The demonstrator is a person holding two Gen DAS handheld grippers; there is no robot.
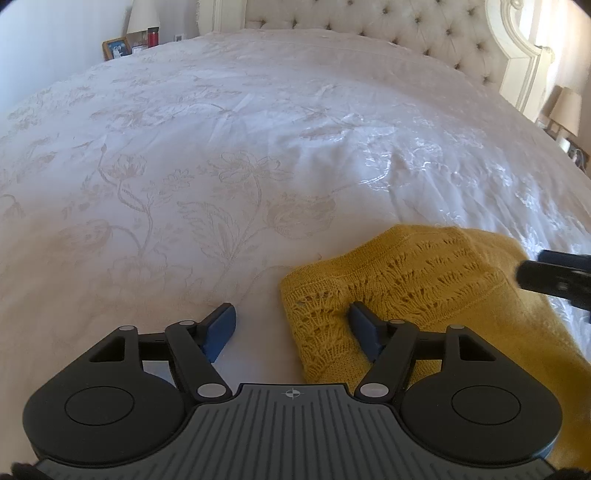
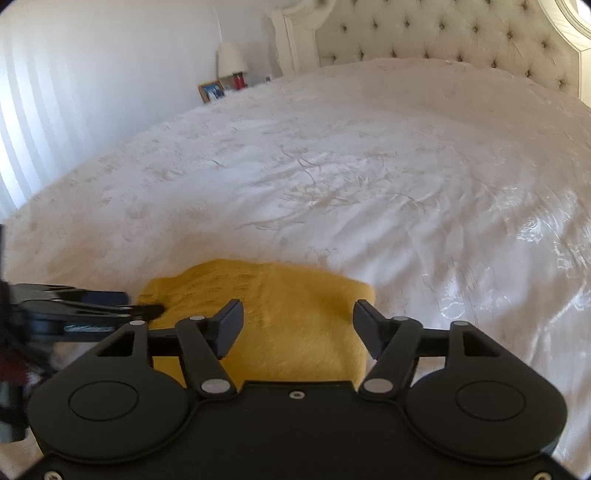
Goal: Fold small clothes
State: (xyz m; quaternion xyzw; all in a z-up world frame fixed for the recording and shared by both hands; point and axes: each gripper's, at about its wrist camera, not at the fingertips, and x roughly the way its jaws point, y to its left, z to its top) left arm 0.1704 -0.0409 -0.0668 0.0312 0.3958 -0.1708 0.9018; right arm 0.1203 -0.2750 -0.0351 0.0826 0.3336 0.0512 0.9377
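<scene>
Both grippers spread, left gripper [image 1: 291, 325] and right gripper [image 2: 297, 325] over folded yellow knit [image 1: 406, 273] on bed [image 1: 221, 147]; fold looks set, next likely smooth or re-pinch an edge.

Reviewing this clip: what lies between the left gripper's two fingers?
In the left wrist view, mostly bare white bedspread, plus the yellow knit garment's left edge by the right finger; the left gripper is open.

The white floral-embroidered bedspread [image 1: 258, 129] lies open up to the tufted cream headboard [image 1: 369, 22], with only the folded mustard-yellow knitted garment [image 1: 424, 273], seemingly low, near the bed's front edge.
</scene>
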